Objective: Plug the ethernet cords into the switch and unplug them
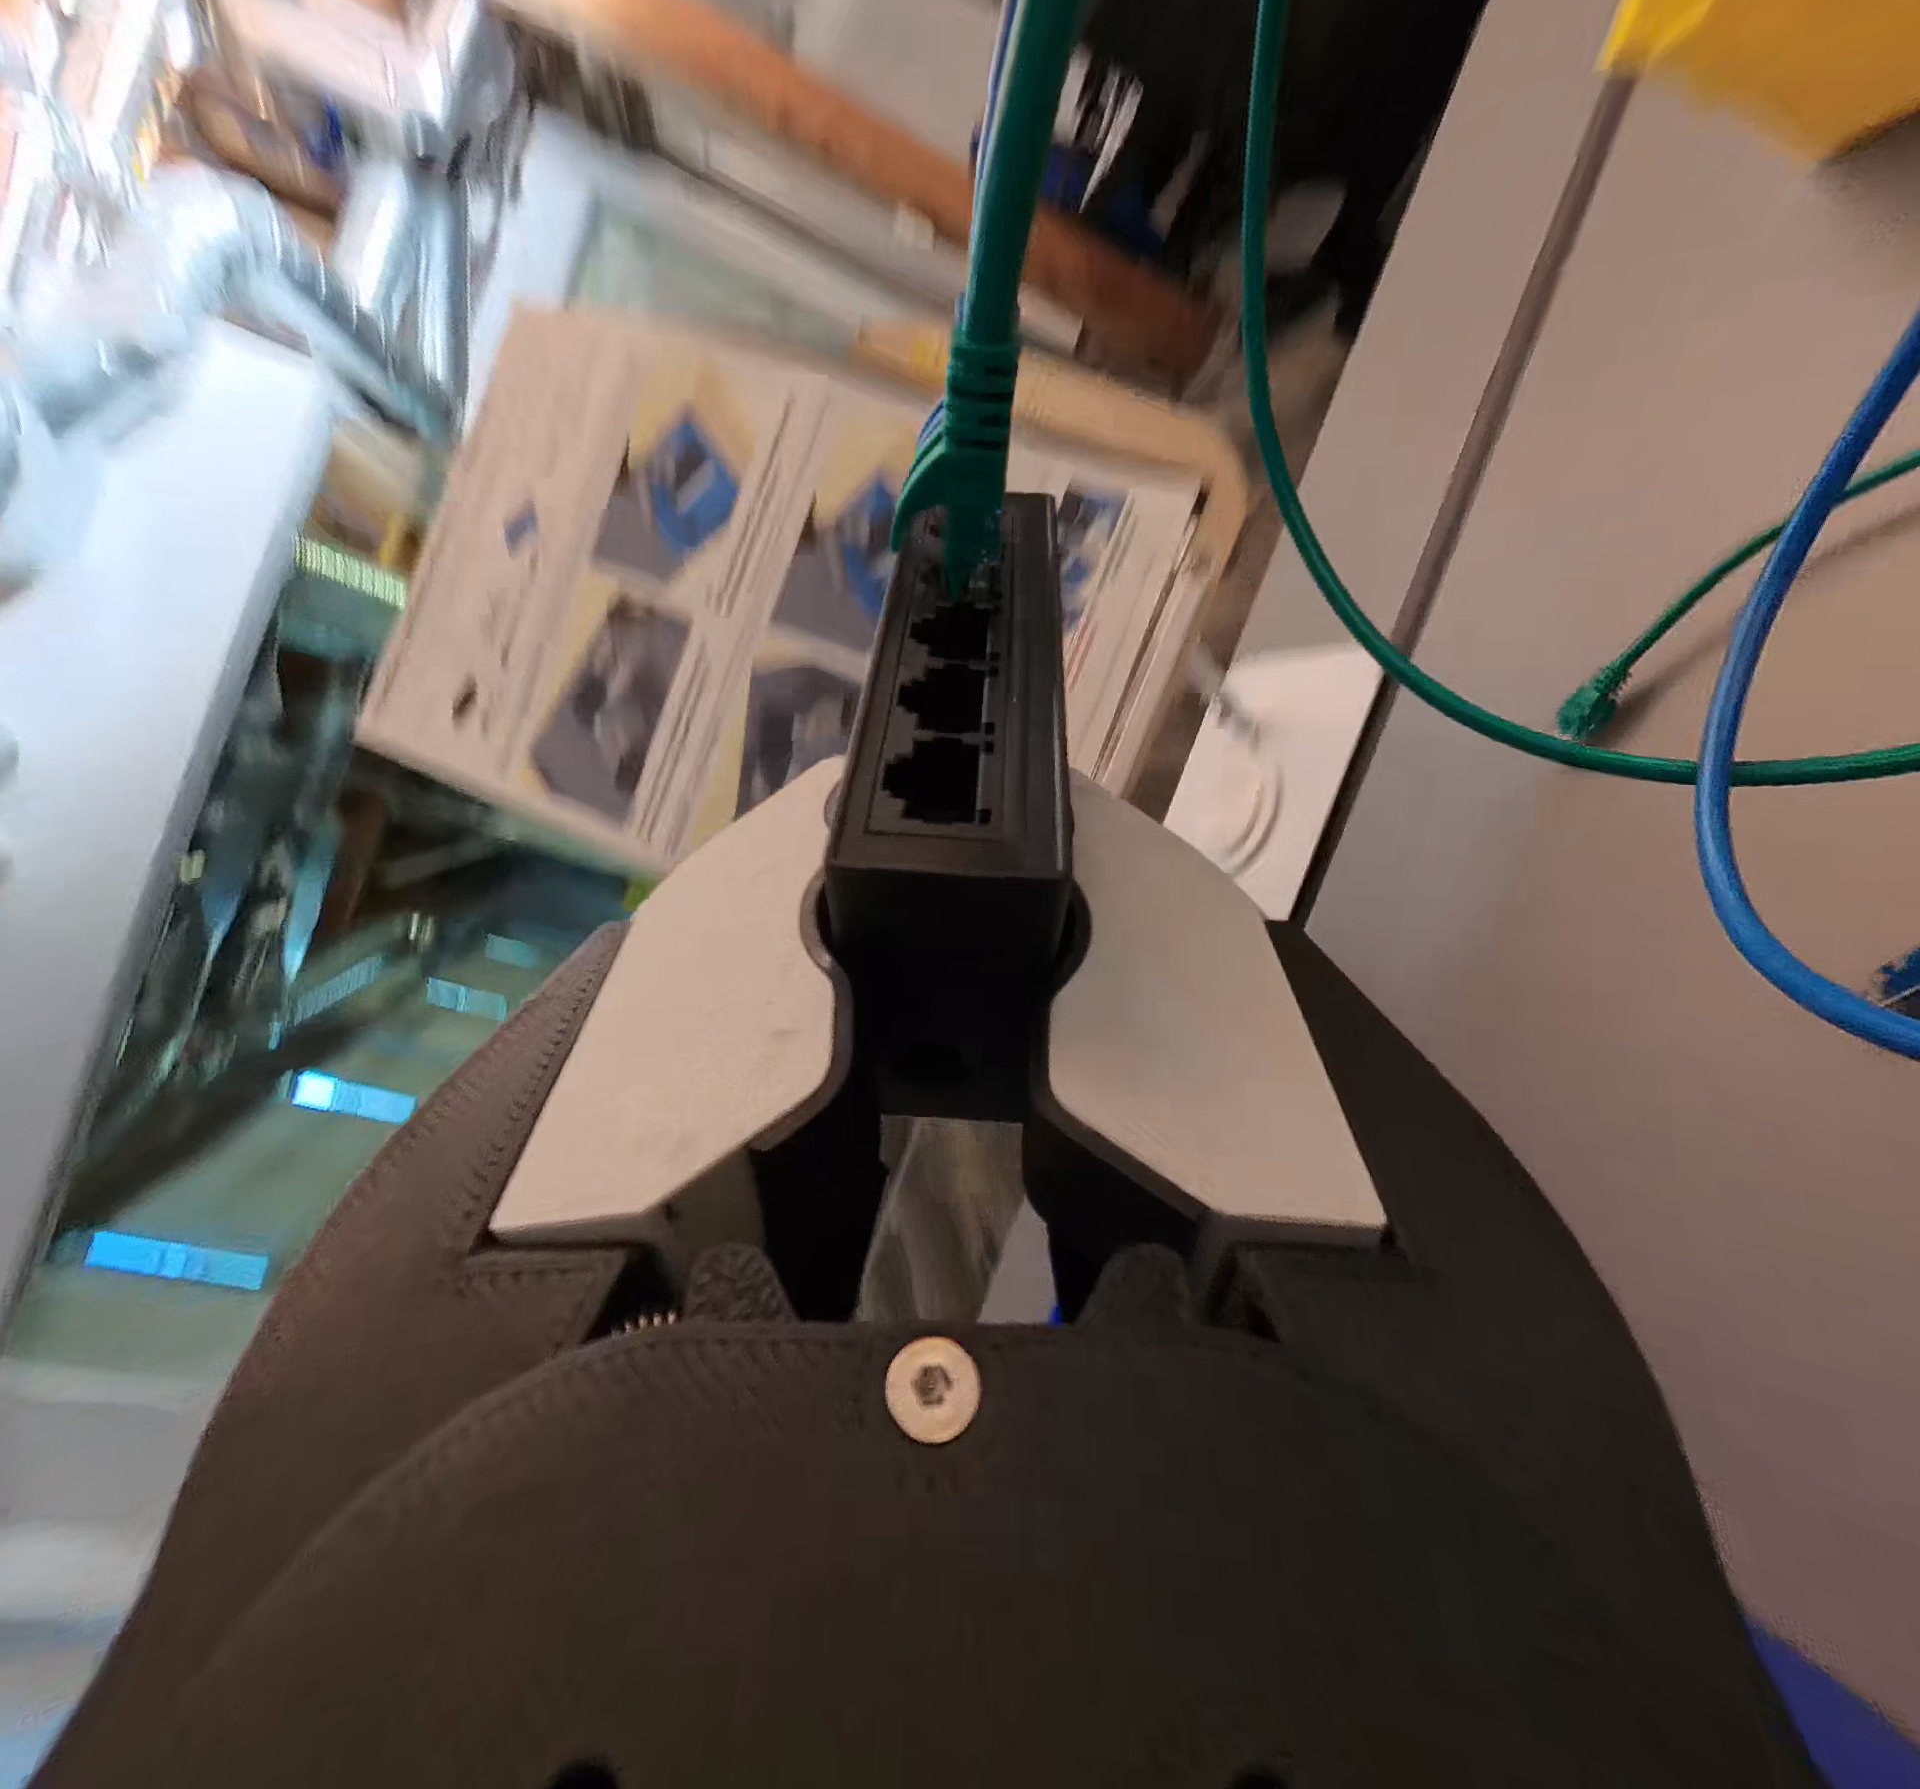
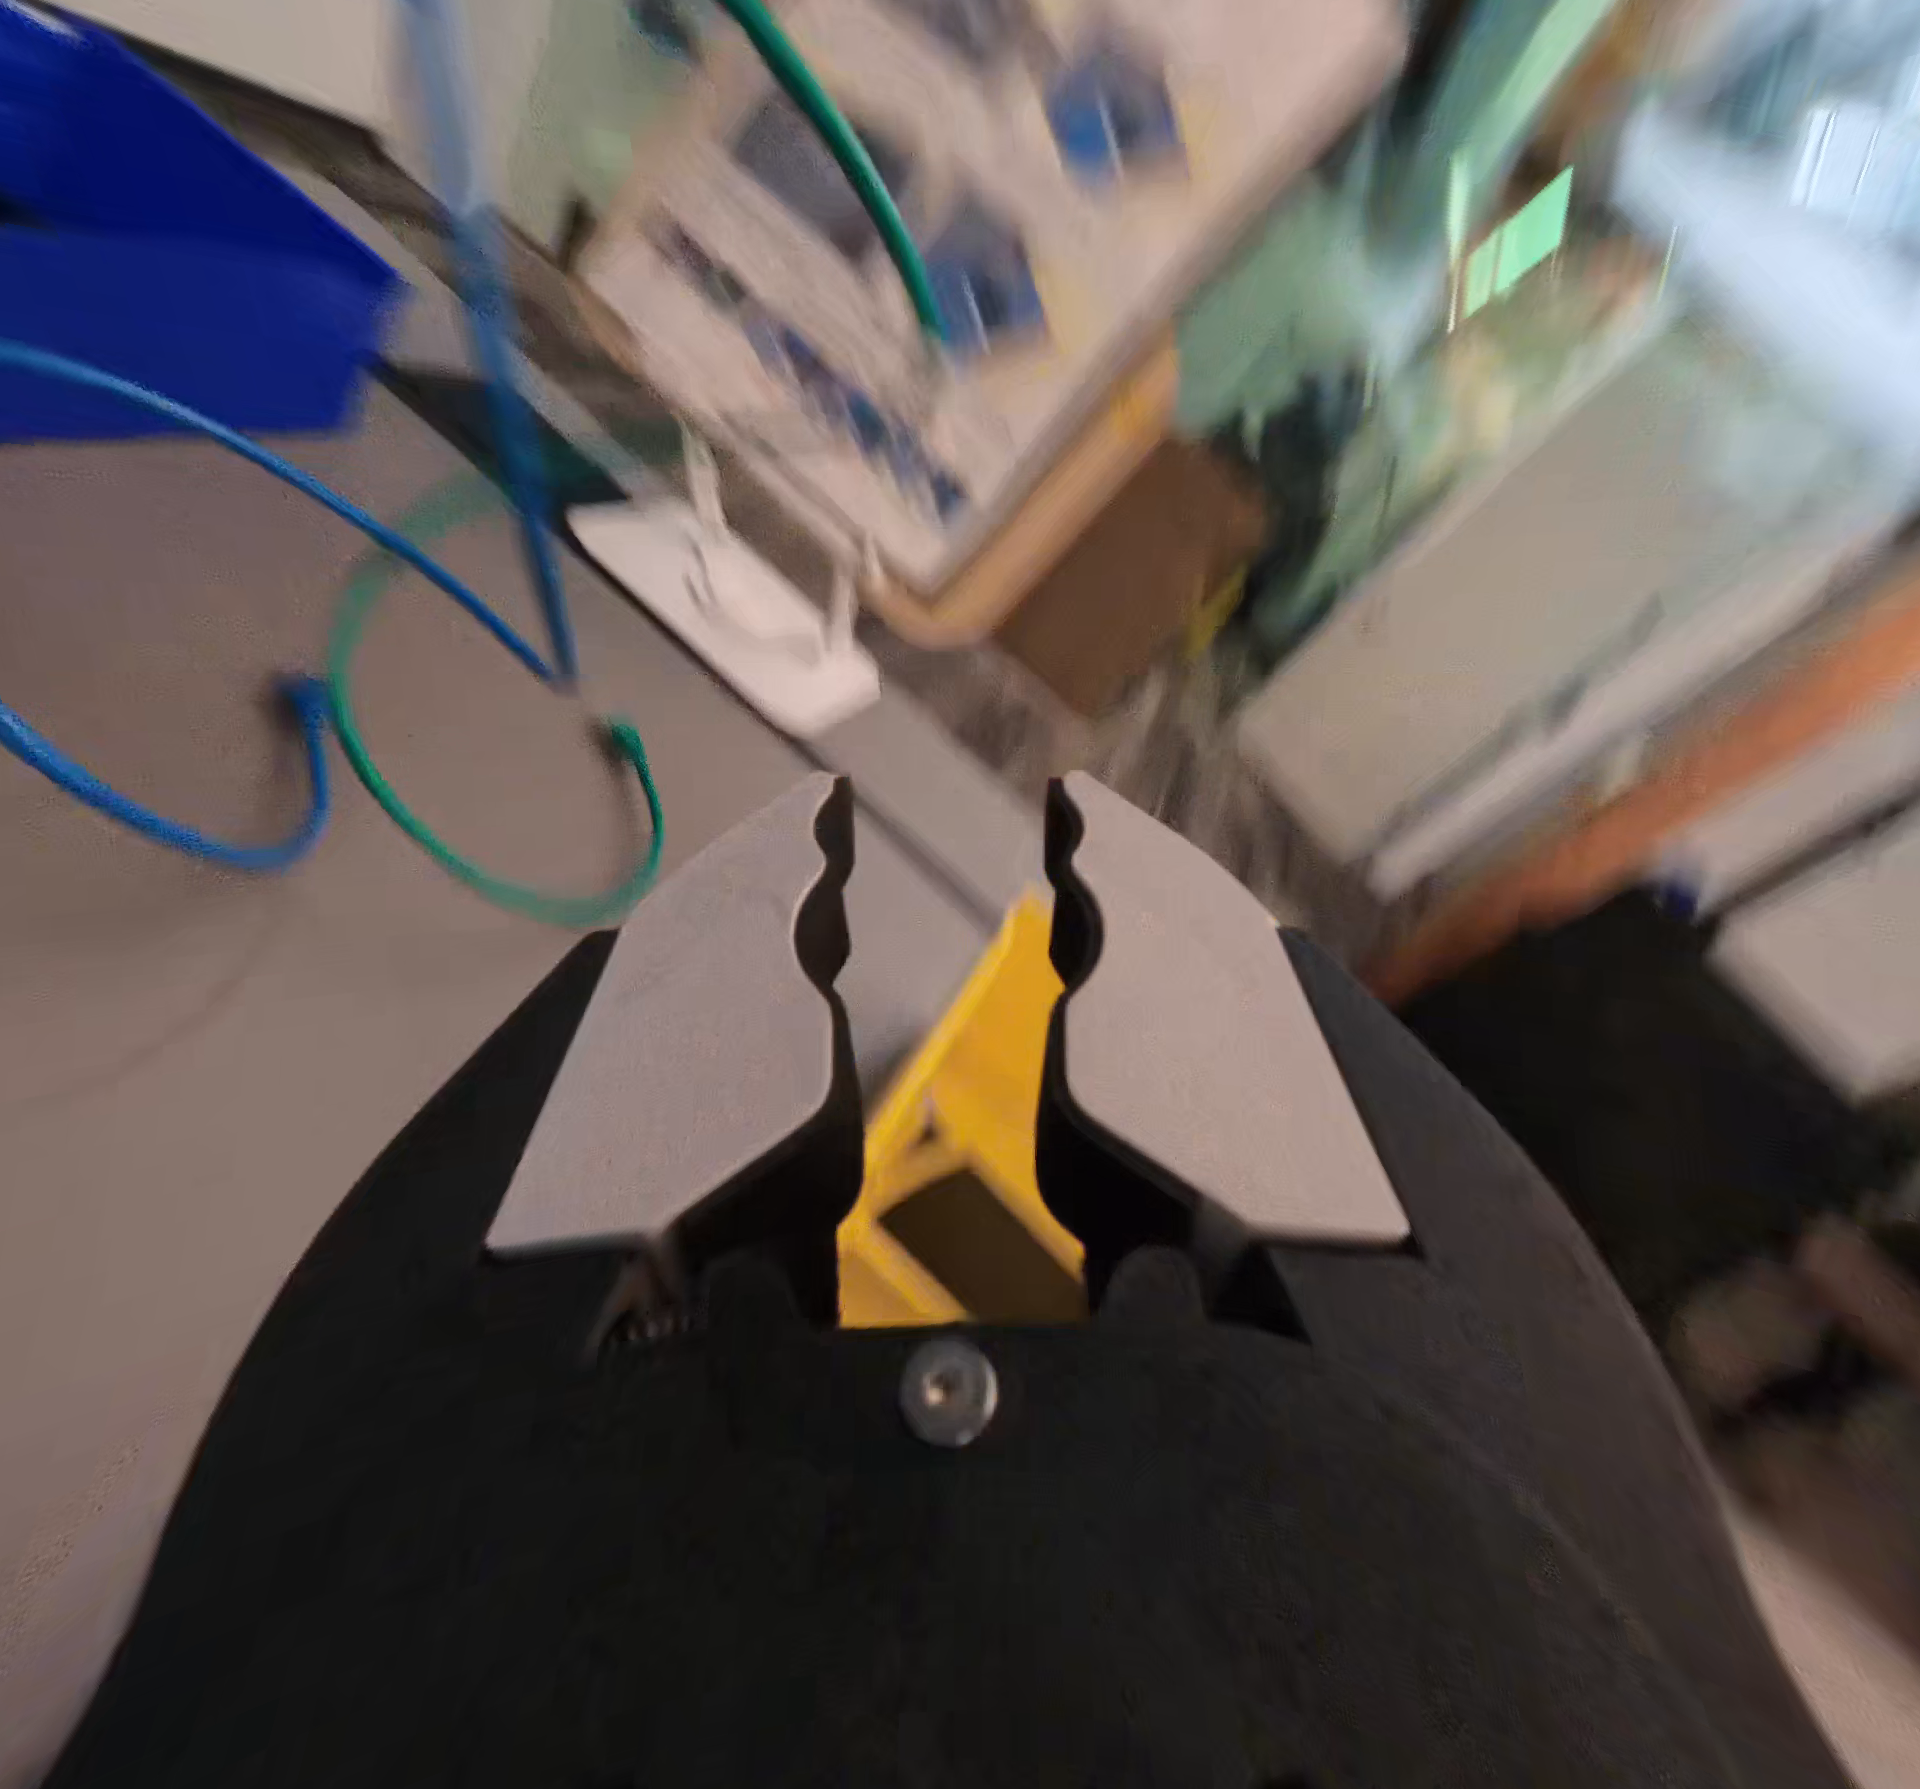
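1. Now gripping the switch (image 1: 961, 866) by its near end in the left claw (image 1: 951, 789), closed firmly on both side walls, with the box lifted clear of the table (image 1: 1558, 1168).
2. Holding it lengthwise, pointing away from the camera, port face turned up: likely so as to keep every socket in plain sight and open to approach from above.
3. Clamping at the end rather than mid-body, probably to leave the row of sockets free of the fingers.
4. Showing one green cord (image 1: 982, 368) seated in the farthest socket, rising straight up out of frame; possibly a blue one just behind it, too hidden to confirm.
5. Leaving three nearer sockets (image 1: 940, 711) dark and empty.
6. Keeping the right claw (image 2: 948, 794) parted by a moderate gap, nothing between the toothed pads, hovering above a yellow bin (image 2: 966, 1116) near the table edge.
7. Lying loose on the table, well apart from the switch: a green plug end (image 1: 1584, 700) and a looping blue cord (image 1: 1725, 752), both within reach of the free claw.
8. Judging from this: one hand as a steady vise, the other free for plugs; either pulling the seated green cord or fetching a loose end next, impossible to say which.
9. Blurred heavily in the right view, so fine detail of the plugs unreadable there.
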{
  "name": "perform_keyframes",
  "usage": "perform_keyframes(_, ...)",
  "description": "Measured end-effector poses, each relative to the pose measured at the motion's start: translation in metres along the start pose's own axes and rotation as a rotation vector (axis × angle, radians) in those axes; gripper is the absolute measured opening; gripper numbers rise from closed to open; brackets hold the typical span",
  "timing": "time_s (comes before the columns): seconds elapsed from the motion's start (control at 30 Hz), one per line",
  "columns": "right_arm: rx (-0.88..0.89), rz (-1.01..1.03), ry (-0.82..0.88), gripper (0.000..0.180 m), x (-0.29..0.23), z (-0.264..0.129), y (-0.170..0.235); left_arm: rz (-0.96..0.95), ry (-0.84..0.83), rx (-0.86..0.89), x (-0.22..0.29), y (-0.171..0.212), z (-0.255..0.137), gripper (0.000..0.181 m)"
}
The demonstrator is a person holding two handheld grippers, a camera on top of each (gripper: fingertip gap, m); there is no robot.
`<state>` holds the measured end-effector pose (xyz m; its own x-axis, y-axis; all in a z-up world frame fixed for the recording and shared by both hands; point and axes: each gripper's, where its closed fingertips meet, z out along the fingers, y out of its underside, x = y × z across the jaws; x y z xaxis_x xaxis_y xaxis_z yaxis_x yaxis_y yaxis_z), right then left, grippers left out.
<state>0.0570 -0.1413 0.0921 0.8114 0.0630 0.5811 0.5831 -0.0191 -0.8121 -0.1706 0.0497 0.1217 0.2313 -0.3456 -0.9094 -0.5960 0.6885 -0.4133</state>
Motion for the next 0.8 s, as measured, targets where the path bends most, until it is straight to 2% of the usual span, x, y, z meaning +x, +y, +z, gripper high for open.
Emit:
perform_keyframes(0.13, 0.349, -0.505, -0.057, 0.026, -0.076, -0.016, -0.123, 0.095, 0.017, 0.139, 0.018, -0.037, -0.008, 0.029)
perform_keyframes(0.2, 0.434, -0.603, -0.1, 0.025, -0.099, -0.02, -0.163, 0.125, 0.034, 0.147, 0.027, -0.047, -0.009, 0.03)
perform_keyframes(0.27, 0.428, -0.64, -0.2, 0.025, -0.116, -0.013, -0.183, 0.163, 0.041, 0.139, 0.035, -0.054, -0.008, 0.03)
perform_keyframes(0.33, 0.347, -0.716, -0.255, 0.026, -0.124, 0.006, -0.183, 0.184, 0.043, 0.13, 0.039, -0.059, -0.007, 0.03)
perform_keyframes(0.47, 0.142, -0.811, -0.324, 0.028, -0.13, 0.049, -0.153, 0.213, 0.028, 0.103, 0.043, -0.068, -0.006, 0.029)
perform_keyframes(0.57, 0.021, -0.903, -0.271, 0.028, -0.121, 0.072, -0.131, 0.224, 0.028, 0.086, 0.045, -0.072, -0.008, 0.029)
perform_keyframes(0.8, 0.027, -0.956, -0.199, 0.021, -0.115, 0.086, -0.124, 0.238, 0.022, 0.068, 0.046, -0.073, -0.009, 0.03)
